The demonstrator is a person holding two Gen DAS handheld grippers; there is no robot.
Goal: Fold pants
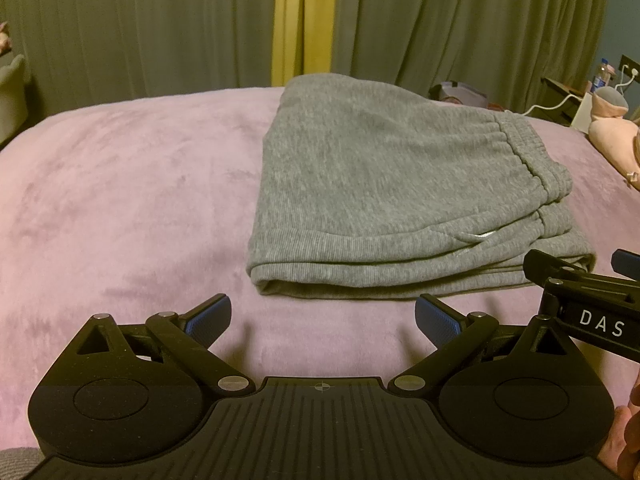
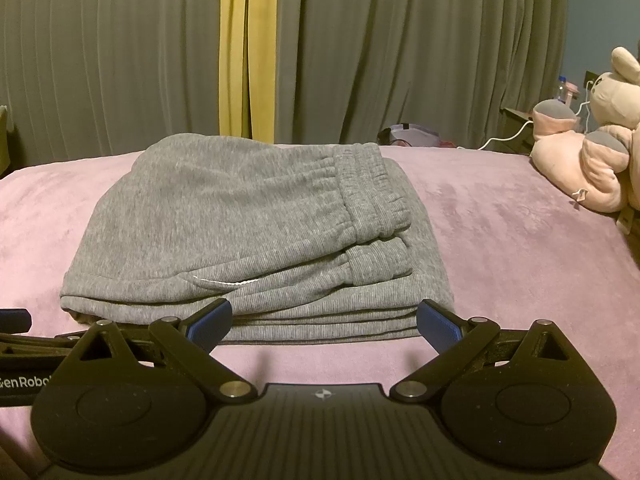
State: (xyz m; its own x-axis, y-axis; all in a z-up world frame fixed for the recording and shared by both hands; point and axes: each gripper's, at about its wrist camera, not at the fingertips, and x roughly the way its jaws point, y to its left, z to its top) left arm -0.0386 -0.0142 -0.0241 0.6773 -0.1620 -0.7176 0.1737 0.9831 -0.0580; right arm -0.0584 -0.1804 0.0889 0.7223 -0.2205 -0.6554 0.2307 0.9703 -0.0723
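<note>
The grey pants (image 1: 380, 184) lie folded in a flat stack on the pink bed cover (image 1: 120, 200), elastic waistband on top at the right. They also show in the right wrist view (image 2: 240, 232). My left gripper (image 1: 323, 318) is open and empty, just short of the stack's near left corner. My right gripper (image 2: 324, 322) is open and empty, fingers level with the stack's near edge, not holding it. The right gripper also shows at the right edge of the left wrist view (image 1: 580, 276).
A pink plush toy (image 2: 592, 160) lies on the bed at the far right. Grey-green curtains (image 2: 120, 60) with a yellow strip hang behind the bed. A side table with a bottle (image 2: 564, 88) and white cables stands at far right.
</note>
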